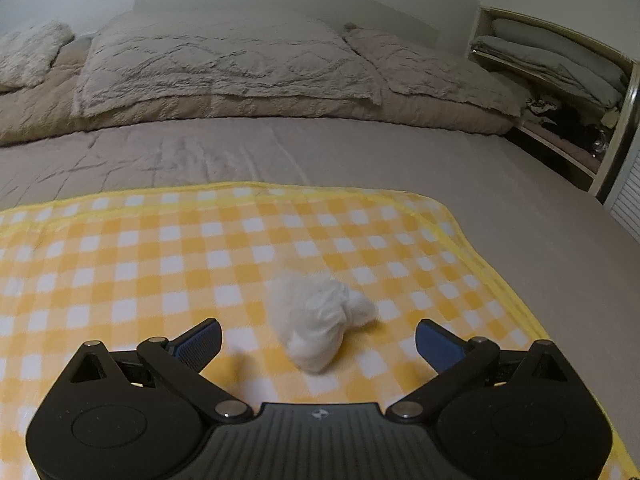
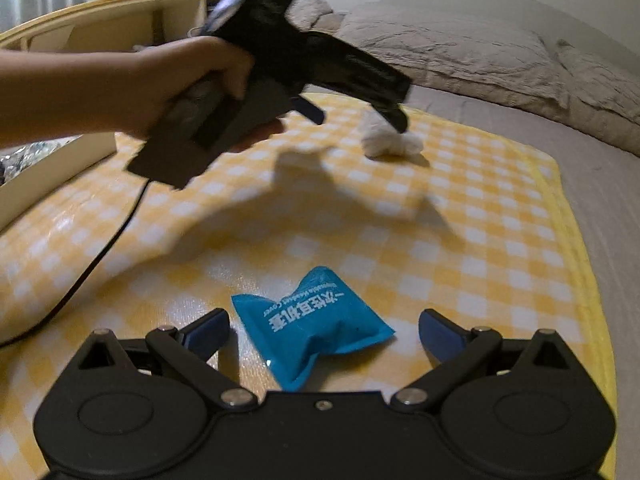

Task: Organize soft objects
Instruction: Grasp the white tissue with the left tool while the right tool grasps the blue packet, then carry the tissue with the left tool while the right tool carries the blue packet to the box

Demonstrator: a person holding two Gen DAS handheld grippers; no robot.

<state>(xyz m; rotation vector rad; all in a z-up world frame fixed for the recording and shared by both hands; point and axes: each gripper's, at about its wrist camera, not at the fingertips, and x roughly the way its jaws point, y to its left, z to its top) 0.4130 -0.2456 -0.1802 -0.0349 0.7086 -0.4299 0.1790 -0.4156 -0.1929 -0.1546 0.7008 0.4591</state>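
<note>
Your left gripper (image 1: 318, 340) has its blue-padded jaws wide apart and holds nothing. The small white crumpled cloth bundle (image 1: 318, 322) lies on the yellow-and-white checked blanket (image 1: 140, 264), just ahead of the jaws and between them. Your right gripper (image 2: 324, 334) is also spread apart and empty, with the blue puffy plastic packet with white print (image 2: 308, 326) lying between its fingers on the same blanket.

To do this step well, I think you should bring each gripper lower until the pads stand on both sides of the soft thing, then close slowly. Take the bundle at its thick middle, because the loose end can slip out. The packet is full of air, so press gently. Beware that the pads do not catch the blanket too. The white open box (image 2: 48, 172) at the left is perhaps the place for them, but I cannot be sure.
</note>
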